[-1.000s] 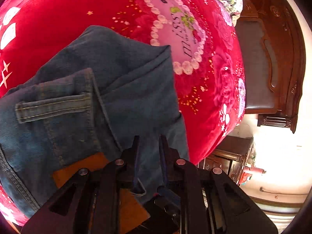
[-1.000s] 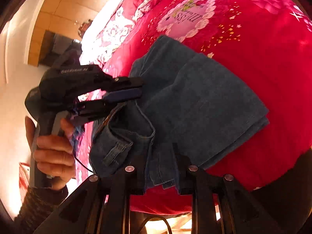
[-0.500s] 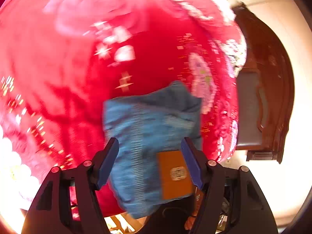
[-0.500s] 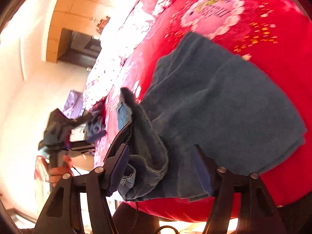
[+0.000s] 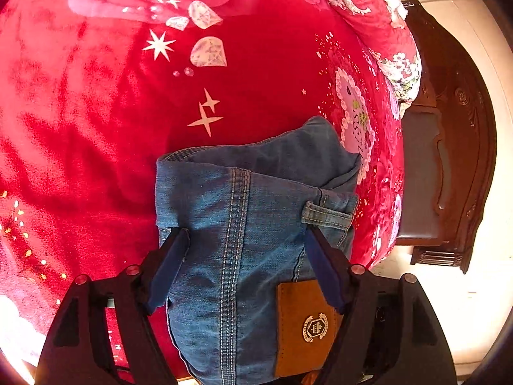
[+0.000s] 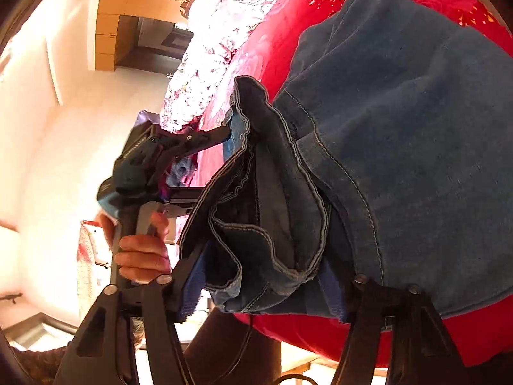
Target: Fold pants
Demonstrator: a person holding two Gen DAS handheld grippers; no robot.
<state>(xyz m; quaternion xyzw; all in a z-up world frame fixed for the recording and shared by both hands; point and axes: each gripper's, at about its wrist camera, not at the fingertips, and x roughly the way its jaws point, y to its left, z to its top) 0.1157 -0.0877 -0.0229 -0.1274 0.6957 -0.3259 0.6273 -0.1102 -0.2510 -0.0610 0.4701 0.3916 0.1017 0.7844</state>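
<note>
The folded blue jeans lie at the near edge of a bed covered by a red blanket printed with white stars, gem shapes and a large pink rose. In the left wrist view a tan leather patch sewn at the waistband carries a small gold-and-dark crest emblem whose lettering is too small to read, and a belt loop sits just above and to its right. Beyond the denim, a pink heart bordered in white on the blanket bears dark script, partly hidden by the jeans; only "ss" and a few more strokes can be made out. The left gripper has just been opening: its blue-padded jaws stand spread wide, straddling the folded waist without pressing on it. In the right wrist view the right gripper has just been closing, and a bunched wad of denim hem and seam fills the space between its fingers; whether the pads actually press on the cloth cannot be told. A hand grips the handle of the left gripper at the left of that view. A dark carved wooden headboard stands past the bed's far end.
</note>
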